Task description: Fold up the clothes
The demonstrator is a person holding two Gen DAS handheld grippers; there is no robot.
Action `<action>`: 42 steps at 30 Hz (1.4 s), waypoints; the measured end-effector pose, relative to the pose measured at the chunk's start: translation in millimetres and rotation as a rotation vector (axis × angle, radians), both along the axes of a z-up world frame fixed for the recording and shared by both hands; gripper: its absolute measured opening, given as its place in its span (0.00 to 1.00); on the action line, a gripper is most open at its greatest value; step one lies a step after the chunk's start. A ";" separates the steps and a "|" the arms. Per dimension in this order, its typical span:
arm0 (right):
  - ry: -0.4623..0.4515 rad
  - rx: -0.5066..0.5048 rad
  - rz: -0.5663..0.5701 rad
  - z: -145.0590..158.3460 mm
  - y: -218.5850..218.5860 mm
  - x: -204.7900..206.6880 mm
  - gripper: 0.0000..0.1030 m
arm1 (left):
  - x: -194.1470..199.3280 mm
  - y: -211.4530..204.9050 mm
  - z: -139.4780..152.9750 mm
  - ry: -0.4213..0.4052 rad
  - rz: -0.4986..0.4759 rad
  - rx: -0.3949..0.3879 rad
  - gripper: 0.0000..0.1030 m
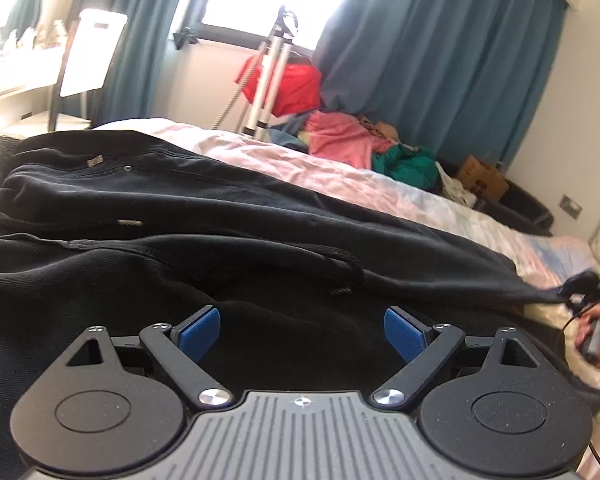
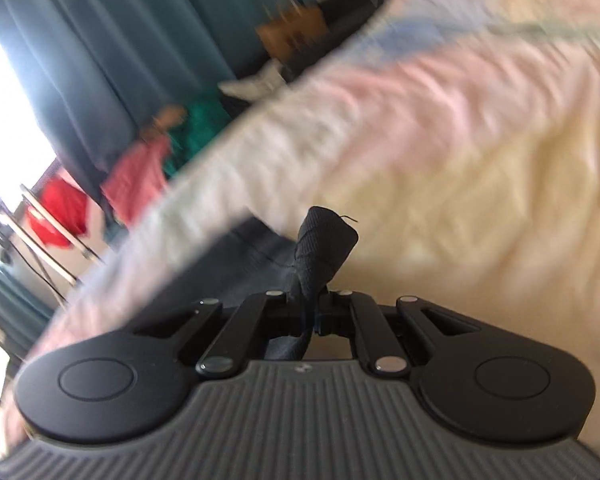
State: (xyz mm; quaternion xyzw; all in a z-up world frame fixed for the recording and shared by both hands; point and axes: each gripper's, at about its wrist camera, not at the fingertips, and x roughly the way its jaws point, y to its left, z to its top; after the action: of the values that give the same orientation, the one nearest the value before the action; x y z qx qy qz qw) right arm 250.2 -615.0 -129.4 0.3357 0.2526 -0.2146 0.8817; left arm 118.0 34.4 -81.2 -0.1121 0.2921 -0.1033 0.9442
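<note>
Black garment [image 1: 220, 208] spread on the bed [image 1: 380, 184], long axis from 9 to 3 o'clock. Left gripper [image 1: 300, 334] just over it, pads wide apart, nothing held. Right gripper [image 2: 314, 312] at 3 o'clock, clamped on the garment's end [image 2: 324, 248].

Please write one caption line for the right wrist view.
Right gripper shut on a black garment above the pastel bedsheet.

No text, label or number can be read; dark marks on the cardboard box [image 1: 485, 181] stay illegible.
</note>
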 end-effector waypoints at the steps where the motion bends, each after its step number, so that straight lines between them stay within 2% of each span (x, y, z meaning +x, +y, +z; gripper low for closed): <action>1: 0.013 0.024 0.000 -12.4 -0.1 -5.8 0.07 | -0.6 -1.7 -0.6 0.004 -0.010 0.010 0.88; 4: -0.009 0.051 -0.009 -30.5 3.8 -17.3 0.08 | -1.5 -4.2 -0.1 0.011 -0.018 0.025 0.88; 7: 0.036 -0.004 -0.004 -15.8 13.4 -16.8 0.14 | -1.2 -3.3 2.7 0.024 0.006 0.032 0.88; 11: 0.153 -0.118 0.012 12.9 32.0 -29.5 0.21 | -4.9 -3.3 10.3 0.006 0.030 0.053 0.88; 14: 0.156 -0.212 0.039 38.2 50.0 -53.4 0.21 | -12.2 -3.3 17.8 -0.018 0.024 0.079 0.88; 17: 0.105 -0.253 0.093 68.6 74.5 -77.6 0.21 | -23.4 -4.6 26.3 -0.045 0.008 0.109 0.88; 26: -0.121 -0.295 0.378 151.5 199.3 -154.2 0.21 | -71.2 -9.1 59.2 -0.145 -0.018 0.148 0.89; 28: -0.146 -0.316 0.439 161.3 229.8 -167.4 0.21 | -81.8 -8.8 64.8 -0.164 -0.014 0.152 0.90; 33: -0.217 -0.399 0.550 166.2 288.0 -196.3 0.21 | -99.8 -3.9 69.9 -0.175 -0.003 0.156 0.90; 37: -0.229 -0.416 0.580 145.2 308.2 -206.1 0.21 | -104.4 -0.9 67.5 -0.166 0.000 0.155 0.91; 39: -0.210 -0.437 0.589 130.3 316.6 -210.0 0.21 | -103.9 1.5 64.9 -0.159 0.001 0.148 0.91; 40: -0.179 -0.429 0.587 124.5 317.8 -209.6 0.21 | -103.3 2.8 63.5 -0.155 0.001 0.144 0.91; 42: -0.171 -0.384 0.570 120.6 312.5 -209.0 0.21 | -99.9 7.1 60.3 -0.139 0.008 0.124 0.91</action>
State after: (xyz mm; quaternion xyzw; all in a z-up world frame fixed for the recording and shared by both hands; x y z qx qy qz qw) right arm 41.2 -302.4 -8.8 0.0966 0.2165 0.0254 0.9712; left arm 18.1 41.4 -20.9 -0.0469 0.2313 -0.0889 0.9677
